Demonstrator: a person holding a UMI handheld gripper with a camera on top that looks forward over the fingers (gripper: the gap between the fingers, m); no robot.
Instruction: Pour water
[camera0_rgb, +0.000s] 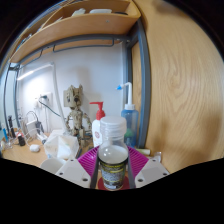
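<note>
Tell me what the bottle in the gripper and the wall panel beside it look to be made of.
Bottle: clear plastic or glass, hard to say which; see-through body, pale cap, dark printed label. It sits between the gripper's fingers, pads against its sides. Panel: wood or wood veneer, smooth light finish with visible grain. The shelf above looks like the same wood.

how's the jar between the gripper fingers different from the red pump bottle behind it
The jar stands between the fingers, close up; the pump bottle stands beyond them, on the counter. The jar is clear with a dark label and a plain neck; the pump bottle is white with a red pump head. Both stand upright.
</note>
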